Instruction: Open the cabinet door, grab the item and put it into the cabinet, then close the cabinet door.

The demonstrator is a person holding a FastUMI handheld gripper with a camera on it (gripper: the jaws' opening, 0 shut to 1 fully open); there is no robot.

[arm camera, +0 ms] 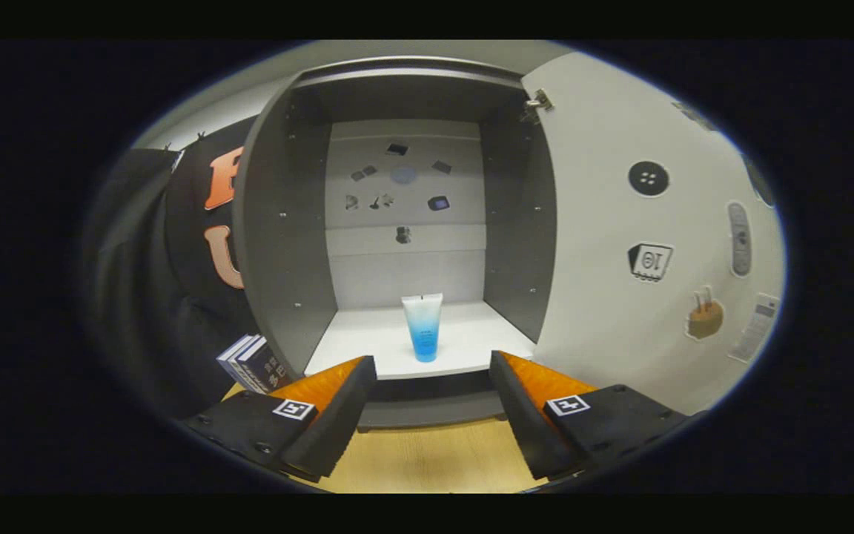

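Held out over the pale wooden bench (pixel 427 460), the hand-held gripper (pixel 433 404) has its two fingers spread wide apart with nothing between them. Straight ahead, beyond the fingertips and roughly on the line between them, a translucent plastic tube fading from white to blue (pixel 422 326) stands upright on its cap on the white bottom shelf (pixel 471 337) of the grey cabinet (pixel 282 245), near the shelf's front edge. Its long axis is vertical, so it is well apart from both fingers and needs no further handling if it is judged to be placed. The white cabinet door (pixel 605 245), stuck with several small decals, hangs swung open on its hinge to the right of the opening, nearer the right finger than the left. I would judge the coming move to be the closing: the gripper must shift right, get behind or against that door's free edge, and sweep it leftward across the opening. A stack of books (pixel 253 363) leans beside the cabinet's left wall.
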